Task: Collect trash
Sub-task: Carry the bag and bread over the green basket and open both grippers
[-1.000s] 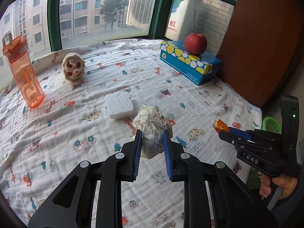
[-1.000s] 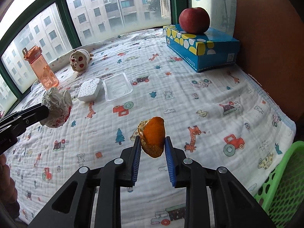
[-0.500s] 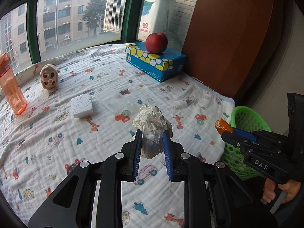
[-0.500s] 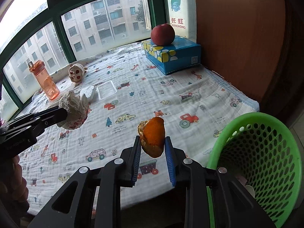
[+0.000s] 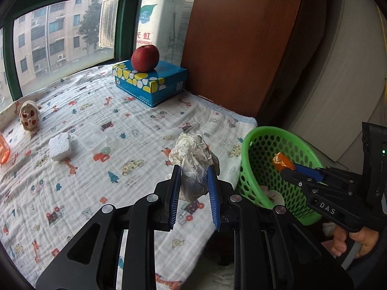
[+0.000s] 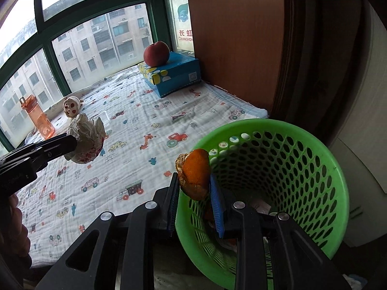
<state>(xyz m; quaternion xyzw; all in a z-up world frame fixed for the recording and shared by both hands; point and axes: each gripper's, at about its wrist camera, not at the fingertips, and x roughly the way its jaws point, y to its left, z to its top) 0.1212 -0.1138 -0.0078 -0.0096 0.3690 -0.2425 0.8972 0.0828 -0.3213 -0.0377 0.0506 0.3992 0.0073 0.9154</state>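
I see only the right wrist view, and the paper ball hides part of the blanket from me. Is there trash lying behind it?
Observer: Yes, a white foam block lies on the blanket.
Operator: Is anything next to it?
Observer: A clear plastic tray sits right beside the block.
Operator: And the grip on the left side?
Observer: Both left fingers press on the lower part of the paper ball.

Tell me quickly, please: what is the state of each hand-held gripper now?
Left hand-held gripper: closed on the crumpled paper wrapper.
Right hand-held gripper: closed on the orange peel, at the rim of the green basket.
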